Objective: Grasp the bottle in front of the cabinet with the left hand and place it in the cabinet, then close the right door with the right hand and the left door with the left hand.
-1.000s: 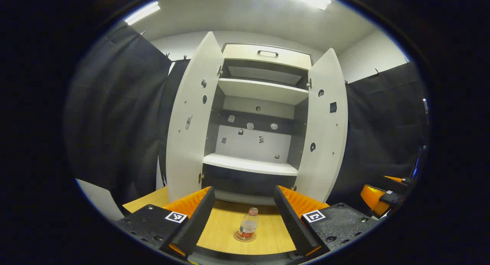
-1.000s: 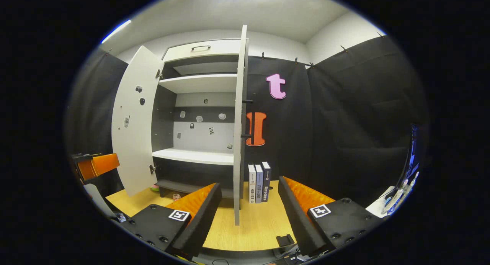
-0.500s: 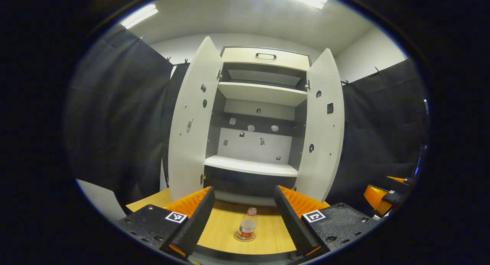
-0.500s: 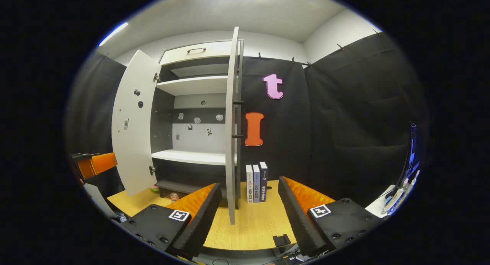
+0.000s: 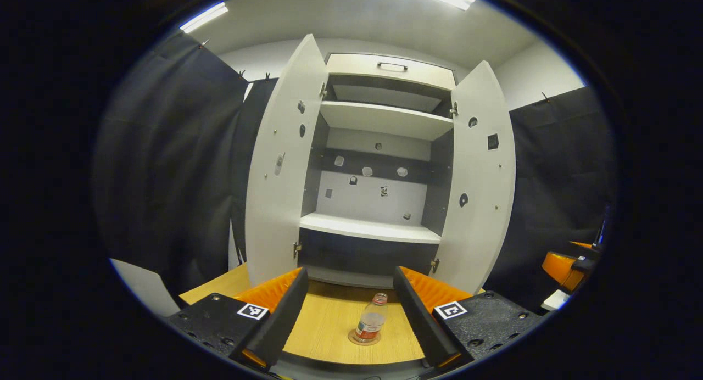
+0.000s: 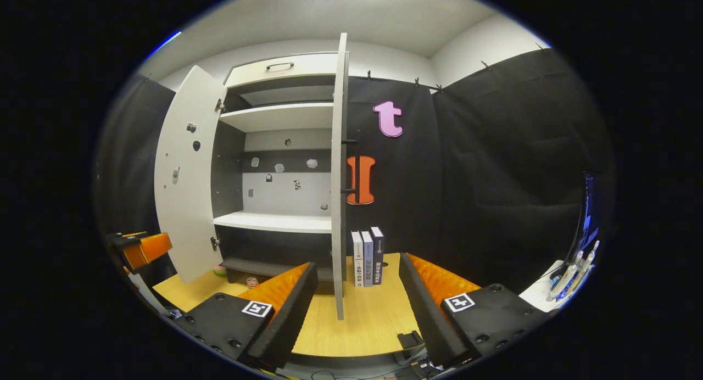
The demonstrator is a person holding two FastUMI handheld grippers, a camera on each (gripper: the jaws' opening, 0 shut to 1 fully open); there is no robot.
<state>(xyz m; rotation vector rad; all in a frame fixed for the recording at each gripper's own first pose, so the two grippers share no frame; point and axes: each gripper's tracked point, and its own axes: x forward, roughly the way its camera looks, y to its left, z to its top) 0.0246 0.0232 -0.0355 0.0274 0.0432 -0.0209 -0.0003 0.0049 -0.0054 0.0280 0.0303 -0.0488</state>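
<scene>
From my left gripper view the small marks stuck on the back wall of the cabinet are too small for me to make out, and the far right edge cuts off my right gripper, so I cannot tell from there how its fingers stand. The bottle is small and clear, with a red cap and a red band round its lower half; it stands upright on a round coaster on the wooden table, in front of the cabinet and near me, between the fingers of my left gripper but touching neither. That gripper is spread wide and holds nothing. Both doors stand open: the left door and the right door swing out toward me on either side of the white shelf. My right gripper view sees the right door edge-on, between the spread, empty fingers of my right gripper, with a dark handle on its far face. That view also takes in three books standing upright just right of the door, and my left gripper low at the left edge. The bottle shows there as little more than a speck, half hidden behind one finger.
</scene>
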